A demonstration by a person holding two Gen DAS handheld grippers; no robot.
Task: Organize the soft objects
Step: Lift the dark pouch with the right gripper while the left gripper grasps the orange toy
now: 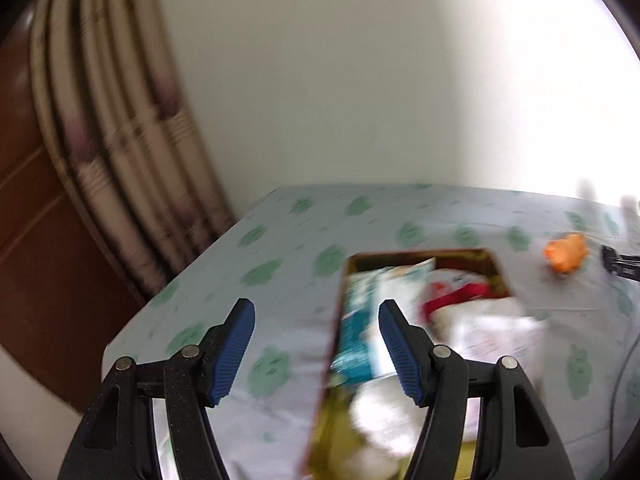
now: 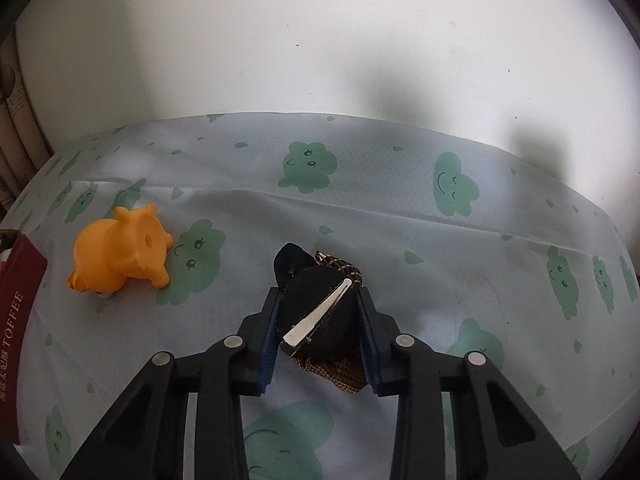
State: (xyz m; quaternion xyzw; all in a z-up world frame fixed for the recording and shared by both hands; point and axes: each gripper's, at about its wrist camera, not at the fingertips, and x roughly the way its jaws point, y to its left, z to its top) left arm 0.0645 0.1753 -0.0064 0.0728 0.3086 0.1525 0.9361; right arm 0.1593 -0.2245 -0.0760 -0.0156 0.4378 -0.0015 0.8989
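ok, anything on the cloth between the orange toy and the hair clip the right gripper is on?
Nothing: in the right wrist view, only bare tablecloth separates the orange toy from the black hair clip clamped in the right gripper.

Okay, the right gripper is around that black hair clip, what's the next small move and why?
Probably lift it straight up. The right gripper's fingers sit against both sides of the black hair clip, which still lies on the tablecloth. Then carry it toward the open box, where other soft items already lie. The left gripper is open and empty.
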